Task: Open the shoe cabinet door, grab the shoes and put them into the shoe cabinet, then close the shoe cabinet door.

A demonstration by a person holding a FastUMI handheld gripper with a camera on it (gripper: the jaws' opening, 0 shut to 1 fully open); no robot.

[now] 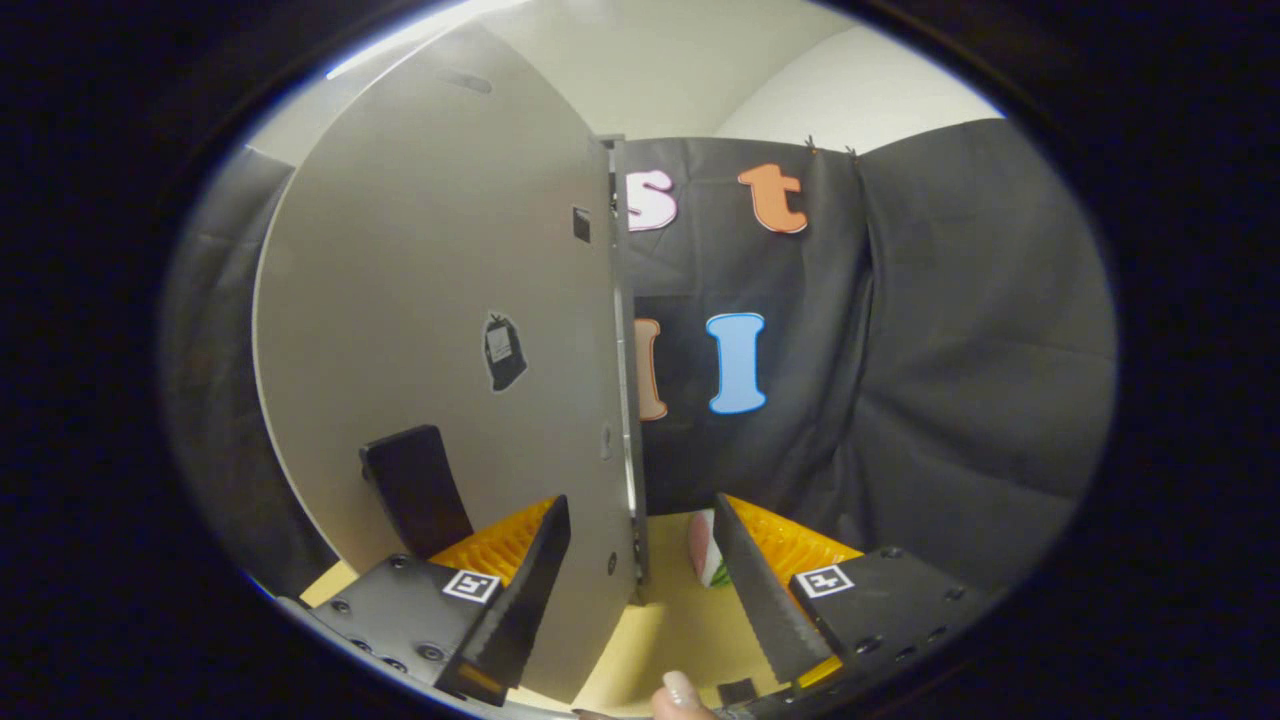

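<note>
Black cloth lines the booth behind, with pale wall above it, and a yellowish tabletop (670,630) lies underneath. On this surface stands the shoe cabinet, of which the grey door (430,330) shows, swung out and seen nearly edge-on. A black handle (415,490) projects from the door face low down, beyond the left finger.

The gripper (640,585) has its fingers spread wide, one on each side of the door's free edge (625,420). Neither finger visibly presses on the panel, so nothing is held. A fingertip (680,690) of the person shows just below the fingers.

A shoe, or part of one, white with red and green, (708,548) lies on the table just ahead of the right finger, past the door edge. Its identity cannot be confirmed at this size.

Risks, as judged: the straddled edge is thin, so a swing of the gripper could shove the door uncontrolled or jam a finger against it. Sweeping right could knock the shoe away. The cabinet interior is hidden, so clearance for placing cannot be assessed.
</note>
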